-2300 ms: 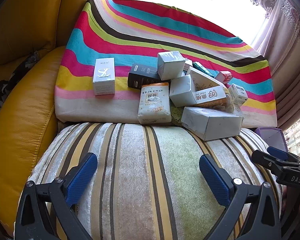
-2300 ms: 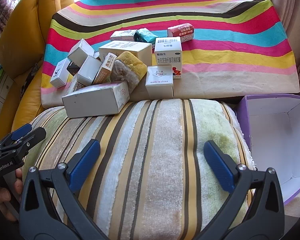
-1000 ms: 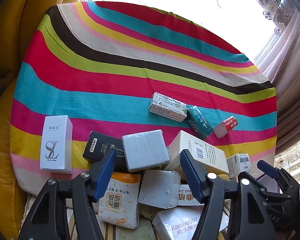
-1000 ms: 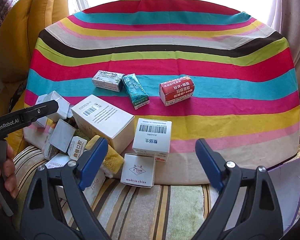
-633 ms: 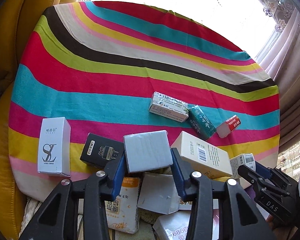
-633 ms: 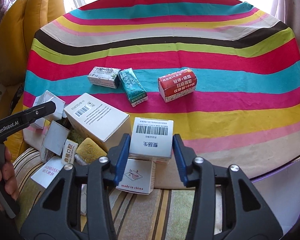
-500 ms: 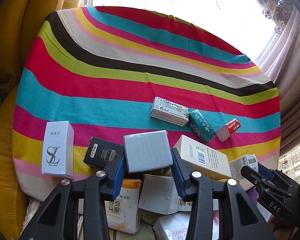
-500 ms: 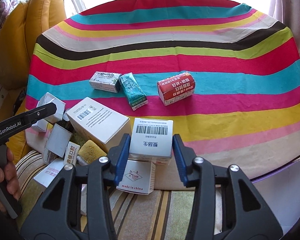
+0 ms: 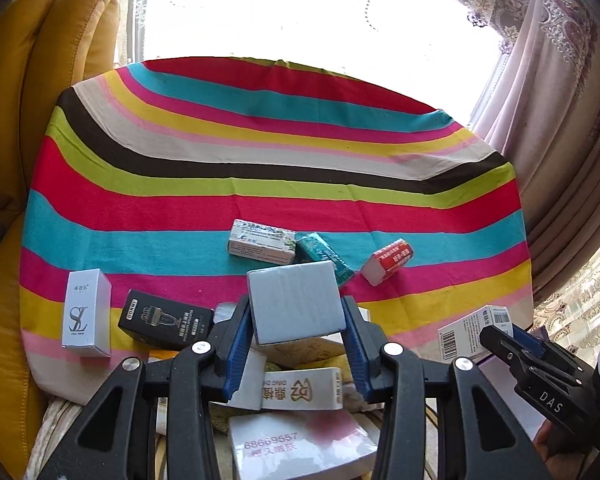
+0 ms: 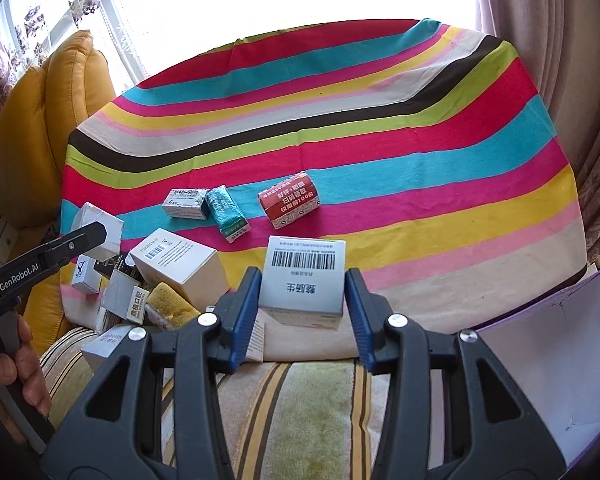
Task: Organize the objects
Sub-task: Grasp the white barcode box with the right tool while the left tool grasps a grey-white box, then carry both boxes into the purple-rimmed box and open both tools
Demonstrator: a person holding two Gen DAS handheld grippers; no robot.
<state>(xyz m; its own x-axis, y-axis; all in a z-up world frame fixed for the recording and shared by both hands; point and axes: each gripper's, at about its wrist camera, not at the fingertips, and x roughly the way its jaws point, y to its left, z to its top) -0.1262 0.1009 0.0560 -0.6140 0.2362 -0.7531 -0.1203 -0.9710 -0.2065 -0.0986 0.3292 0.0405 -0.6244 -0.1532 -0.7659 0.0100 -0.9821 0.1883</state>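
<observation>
Left wrist view: my left tongs [image 9: 298,334] squeeze a plain grey-white cardboard box [image 9: 296,302], lifted above the pile at 6 o'clock of the bright striped cloth [image 9: 260,196]. My right tongs [image 10: 302,314] squeeze a white barcode box [image 10: 303,280], purple-edged bin [image 10: 560,356] at 3 o'clock.

Left hand-held gripper [image 9: 298,334] and right hand-held gripper [image 10: 302,310] each point downward, clamped shut.
</observation>
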